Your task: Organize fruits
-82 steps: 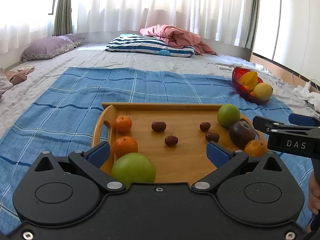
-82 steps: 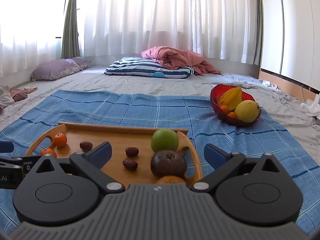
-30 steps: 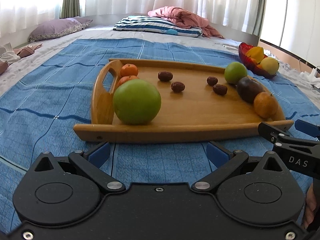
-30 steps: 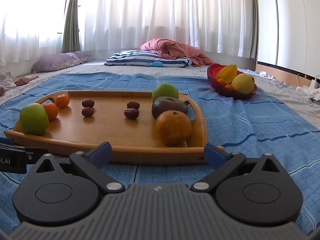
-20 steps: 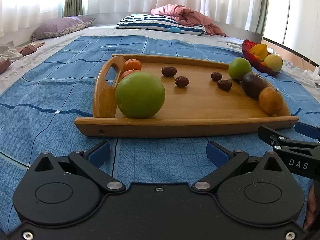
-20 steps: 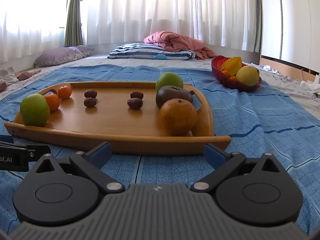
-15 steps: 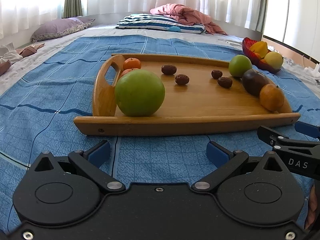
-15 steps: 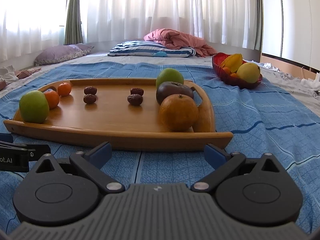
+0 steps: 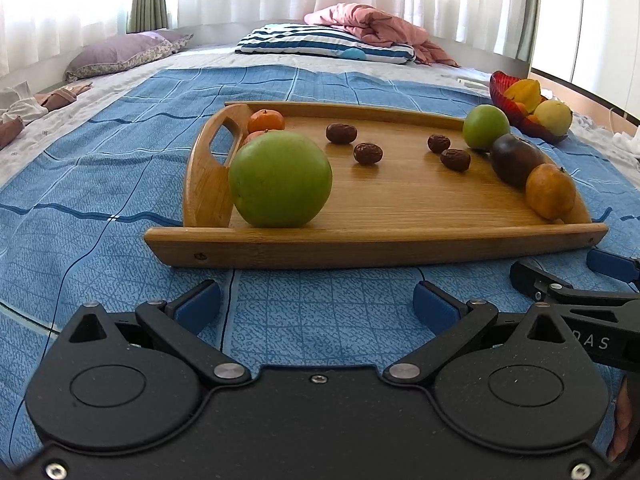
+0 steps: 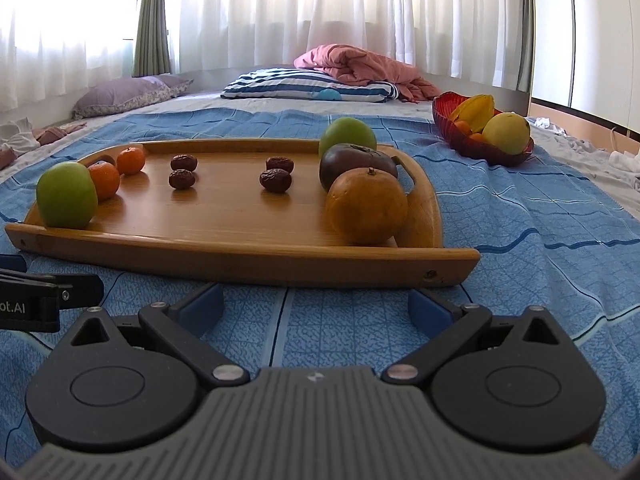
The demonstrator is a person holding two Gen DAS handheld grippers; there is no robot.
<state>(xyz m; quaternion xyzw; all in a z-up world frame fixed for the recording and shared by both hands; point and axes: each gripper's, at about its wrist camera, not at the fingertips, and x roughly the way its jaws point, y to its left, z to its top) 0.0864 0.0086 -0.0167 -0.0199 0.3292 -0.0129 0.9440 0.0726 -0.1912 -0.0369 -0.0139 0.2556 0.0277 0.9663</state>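
left gripper (image 9: pixel 316 304) wide open, empty, near tray (image 9: pixel 360 246) front edge | right gripper (image 10: pixel 316 304) likewise | green apple (image 9: pixel 280 178) at tray's front-left corner

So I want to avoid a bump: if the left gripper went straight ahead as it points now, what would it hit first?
Most likely the near rim of the wooden tray, straight ahead of the open left gripper across bare blue blanket. If held higher, it might pass over; height is unclear.

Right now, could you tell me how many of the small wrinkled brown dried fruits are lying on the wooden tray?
4, all on the wooden tray: a left pair, one behind and one in front, and a right pair likewise. None seems hidden.
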